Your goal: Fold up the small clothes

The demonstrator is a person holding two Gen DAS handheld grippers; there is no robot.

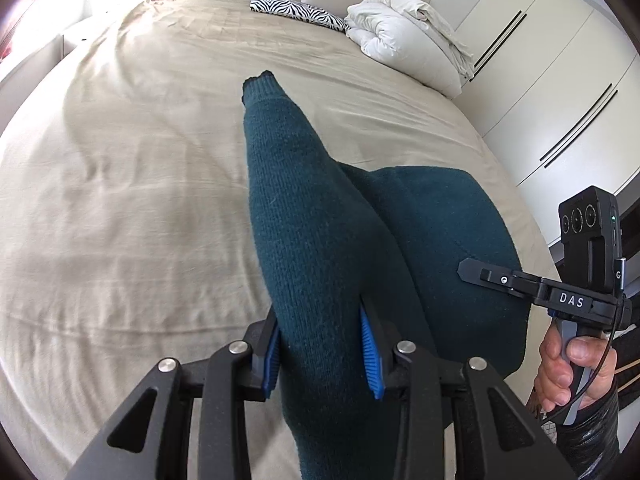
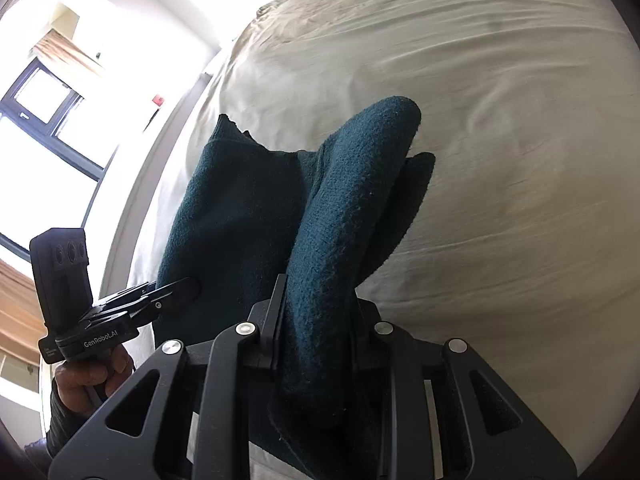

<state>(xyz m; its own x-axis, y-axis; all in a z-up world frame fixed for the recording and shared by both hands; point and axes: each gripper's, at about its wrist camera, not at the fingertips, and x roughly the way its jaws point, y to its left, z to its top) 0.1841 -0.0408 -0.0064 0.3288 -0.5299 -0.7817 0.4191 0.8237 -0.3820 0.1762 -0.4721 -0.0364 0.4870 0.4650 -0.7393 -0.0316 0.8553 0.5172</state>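
A dark teal knitted sweater (image 1: 440, 232) hangs between both grippers above the beige bed. My left gripper (image 1: 322, 344) is shut on a bunched fold of it, with a sleeve (image 1: 280, 152) stretching forward to its ribbed cuff. My right gripper (image 2: 316, 320) is shut on another thick fold of the sweater (image 2: 240, 216). The right gripper also shows at the right of the left wrist view (image 1: 464, 270), touching the sweater's edge. The left gripper shows at the lower left of the right wrist view (image 2: 192, 288). Each gripper's fingertips are buried in cloth.
The bed sheet (image 1: 140, 160) spreads under everything. A zebra-print pillow (image 1: 296, 10) and a white bundled duvet (image 1: 404, 44) lie at the headboard. White wardrobe doors (image 1: 560, 80) stand to the right. A bright window (image 2: 60, 120) lies to the left.
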